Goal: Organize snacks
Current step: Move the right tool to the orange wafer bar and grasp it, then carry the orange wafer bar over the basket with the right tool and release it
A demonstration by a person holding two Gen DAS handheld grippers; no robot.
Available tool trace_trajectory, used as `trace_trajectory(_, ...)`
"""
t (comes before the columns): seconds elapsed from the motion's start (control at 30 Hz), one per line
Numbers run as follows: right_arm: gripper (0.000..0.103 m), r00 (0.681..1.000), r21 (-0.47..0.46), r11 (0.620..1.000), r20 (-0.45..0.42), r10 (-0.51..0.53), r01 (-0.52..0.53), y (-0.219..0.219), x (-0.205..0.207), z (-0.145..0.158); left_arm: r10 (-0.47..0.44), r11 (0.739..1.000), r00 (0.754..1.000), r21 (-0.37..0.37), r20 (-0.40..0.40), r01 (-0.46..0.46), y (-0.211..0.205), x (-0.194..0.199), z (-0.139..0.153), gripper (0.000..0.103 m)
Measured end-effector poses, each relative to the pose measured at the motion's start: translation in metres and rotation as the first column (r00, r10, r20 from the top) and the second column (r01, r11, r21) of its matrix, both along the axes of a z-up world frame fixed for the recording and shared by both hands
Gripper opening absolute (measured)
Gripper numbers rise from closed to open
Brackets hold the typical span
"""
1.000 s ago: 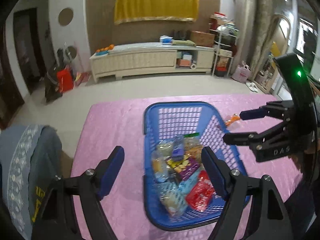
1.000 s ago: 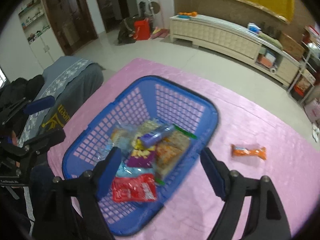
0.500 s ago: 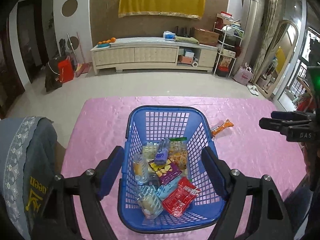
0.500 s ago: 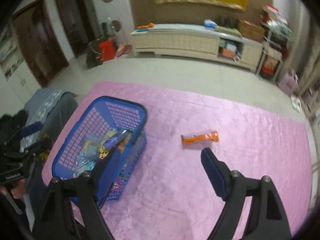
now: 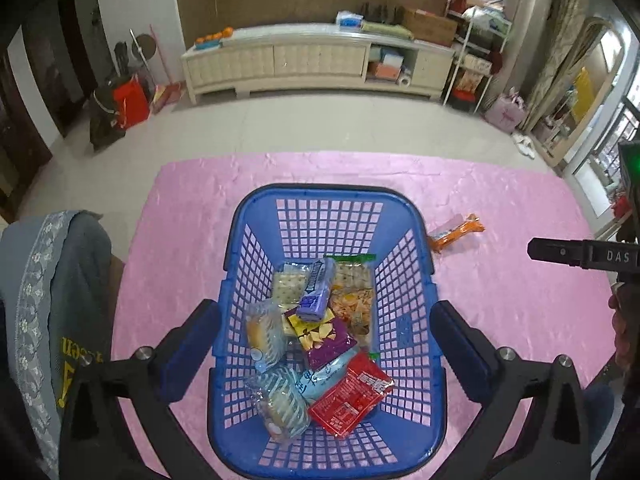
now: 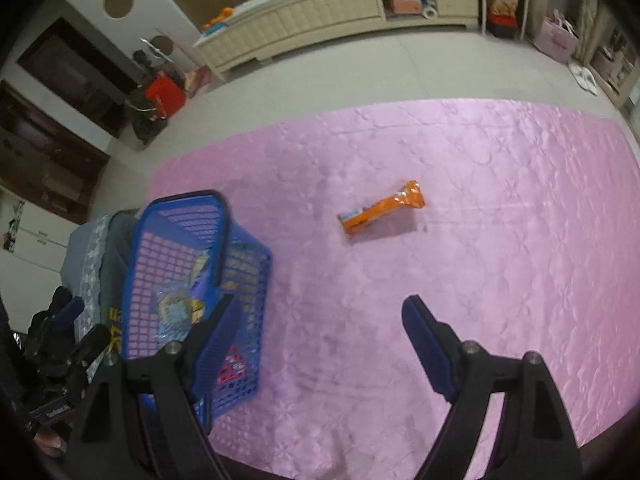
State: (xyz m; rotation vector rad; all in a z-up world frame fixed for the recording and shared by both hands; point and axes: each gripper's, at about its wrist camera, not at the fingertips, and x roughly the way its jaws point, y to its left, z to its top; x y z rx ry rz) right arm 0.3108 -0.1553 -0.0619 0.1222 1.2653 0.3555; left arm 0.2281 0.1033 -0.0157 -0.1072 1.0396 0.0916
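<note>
- Snacks fill the blue basket (image 5: pixel 332 200): a red packet (image 5: pixel 350 398) near its front, a purple chip bag (image 5: pixel 326 338) mid-pile, a blue wrapped bar (image 5: pixel 318 290) on top, and clear cracker packs beside them.
- One orange snack packet (image 6: pixel 380 208) lies alone on the pink-covered counter (image 6: pixel 500 200), just right of the basket and apart from its wall.
- Left claw (image 5: pixel 326 334) hangs over the basket, spread wide, one finger outside each side wall, holding nothing.
- Right claw (image 6: pixel 322 334) is spread too and empty, above bare cloth; its left finger overlaps the basket's corner in view, and the orange packet lies ahead, well apart.
- Bare cloth surrounds the orange packet on every side.
- Grey cloth-draped chair (image 5: pixel 48 300) stands at the counter's left edge, close beside the basket.
- Beyond the far edge lies tiled floor, then a long cream cabinet (image 5: pixel 312 64).
</note>
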Motion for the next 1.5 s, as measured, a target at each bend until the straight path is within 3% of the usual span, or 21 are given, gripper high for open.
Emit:
trace_trajectory(0.2,0.086,0.996,-0.008,0.999,-0.070,-0.049,0.048,-0.002,0.029,-0.024,0.069,0.997,0.992,-0.032,-0.101,-0.073,0.013,0.034,-0.020,0.103)
trace_trajectory(0.33,0.086,0.988,0.006,0.995,-0.113,-0.102,0.104,-0.003,0.053,-0.052,0.099,0.993,0.987,-0.058,-0.127,-0.107,0.021,0.052,-0.035,0.103)
trace_trajectory(0.47,0.086,0.974,0.037,0.992,-0.198,-0.114,0.123,-0.001,0.069,-0.078,0.088,0.992,0.983,-0.076,-0.162,-0.102,0.021,0.065,-0.053,0.103)
trace_trajectory(0.6,0.085,0.969,0.024,0.987,-0.197,-0.152,0.159,-0.002,0.083,-0.094,0.079,0.994,0.982,-0.056,-0.171,-0.090,0.019,0.077,-0.060,0.103)
trace_trajectory(0.77,0.072,0.955,0.047,0.981,-0.244,-0.171,0.188,-0.002,0.097,-0.111,0.101,0.993,0.980,-0.048,-0.169,-0.111,0.027,0.094,-0.066,0.103)
trace_trajectory(1.07,0.055,0.954,-0.022,0.981,-0.227,-0.193,0.193,0.003,0.110,-0.124,0.110,0.994,0.983,0.002,-0.146,-0.111,0.022,0.109,-0.072,0.103)
trace_trajectory(1.13,0.052,0.955,-0.002,0.980,-0.227,-0.192,0.197,0.003,0.112,-0.125,0.103,0.995,0.984,-0.003,-0.143,-0.104,0.021,0.108,-0.072,0.103)
trace_trajectory(1.17,0.047,0.957,0.006,0.981,-0.222,-0.186,0.192,0.004,0.113,-0.126,0.096,0.995,0.985,-0.006,-0.142,-0.098,0.020,0.107,-0.071,0.103)
trace_trajectory(1.23,0.027,0.967,0.011,0.987,-0.201,-0.157,0.163,0.007,0.112,-0.122,0.086,0.996,0.987,-0.005,-0.135,-0.088,0.019,0.105,-0.070,0.103)
trace_trajectory(1.5,0.020,0.986,-0.008,0.997,-0.148,-0.082,0.081,0.012,0.092,-0.112,0.062,0.998,0.991,-0.023,-0.118,-0.065,0.016,0.089,-0.064,0.103)
